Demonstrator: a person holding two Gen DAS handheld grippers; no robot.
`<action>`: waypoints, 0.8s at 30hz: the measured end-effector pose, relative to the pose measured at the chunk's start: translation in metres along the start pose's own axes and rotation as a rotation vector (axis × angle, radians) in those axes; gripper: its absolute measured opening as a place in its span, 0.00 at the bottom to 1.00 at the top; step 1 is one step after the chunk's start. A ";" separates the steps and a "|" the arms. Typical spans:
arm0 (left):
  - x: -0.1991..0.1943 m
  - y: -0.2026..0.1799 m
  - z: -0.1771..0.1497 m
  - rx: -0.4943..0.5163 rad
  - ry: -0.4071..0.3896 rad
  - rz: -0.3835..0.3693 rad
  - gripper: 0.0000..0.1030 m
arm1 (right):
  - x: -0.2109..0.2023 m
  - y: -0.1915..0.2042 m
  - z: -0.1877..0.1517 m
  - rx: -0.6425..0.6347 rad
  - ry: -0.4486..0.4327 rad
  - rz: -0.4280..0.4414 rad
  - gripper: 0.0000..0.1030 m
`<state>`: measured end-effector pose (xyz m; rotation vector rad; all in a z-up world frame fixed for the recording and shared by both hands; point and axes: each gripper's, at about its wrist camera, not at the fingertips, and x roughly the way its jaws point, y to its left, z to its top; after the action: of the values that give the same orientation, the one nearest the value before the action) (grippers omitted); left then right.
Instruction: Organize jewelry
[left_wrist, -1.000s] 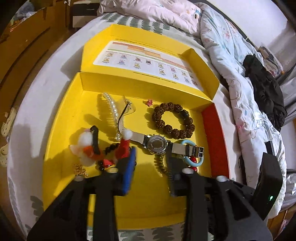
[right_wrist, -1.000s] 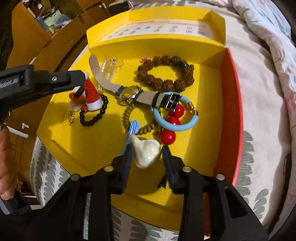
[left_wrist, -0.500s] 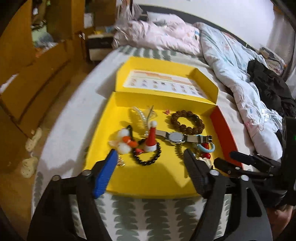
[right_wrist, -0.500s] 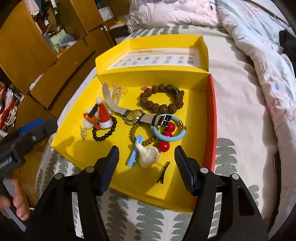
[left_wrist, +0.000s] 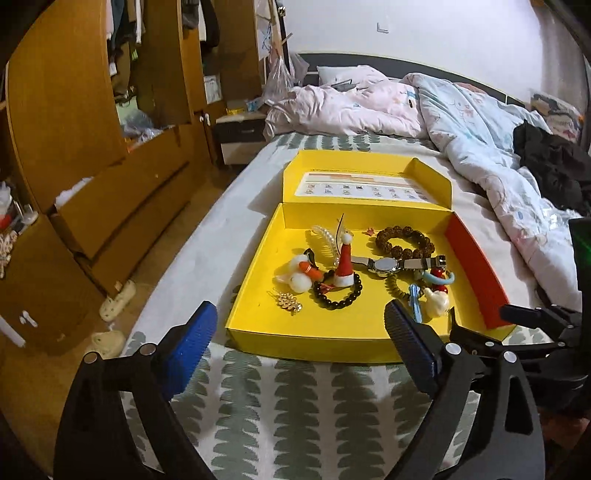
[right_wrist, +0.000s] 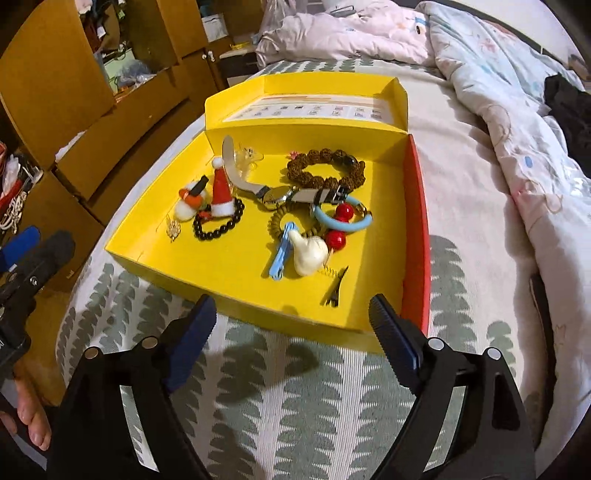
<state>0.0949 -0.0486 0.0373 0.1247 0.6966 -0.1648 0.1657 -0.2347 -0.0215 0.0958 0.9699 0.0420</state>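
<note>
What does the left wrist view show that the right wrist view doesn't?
Only the left wrist view shows the white wall and dark headboard behind the bed, and the slippers on the floor. Only the right wrist view shows the whole black hair clip near the box's front edge, and a person's toes. Both show the open yellow box holding the watch, Santa hat and black bead bracelet.
</note>
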 end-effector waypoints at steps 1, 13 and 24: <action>-0.002 -0.001 -0.001 0.015 -0.012 0.007 0.89 | -0.001 0.000 -0.003 0.000 -0.003 -0.003 0.84; -0.018 0.003 -0.010 0.031 -0.083 0.045 0.92 | -0.002 0.005 -0.016 -0.008 -0.020 -0.015 0.85; -0.020 0.001 -0.013 0.032 -0.083 0.058 0.94 | 0.000 0.009 -0.018 -0.039 -0.032 -0.025 0.85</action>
<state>0.0718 -0.0434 0.0408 0.1679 0.6071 -0.1251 0.1504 -0.2244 -0.0306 0.0484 0.9382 0.0364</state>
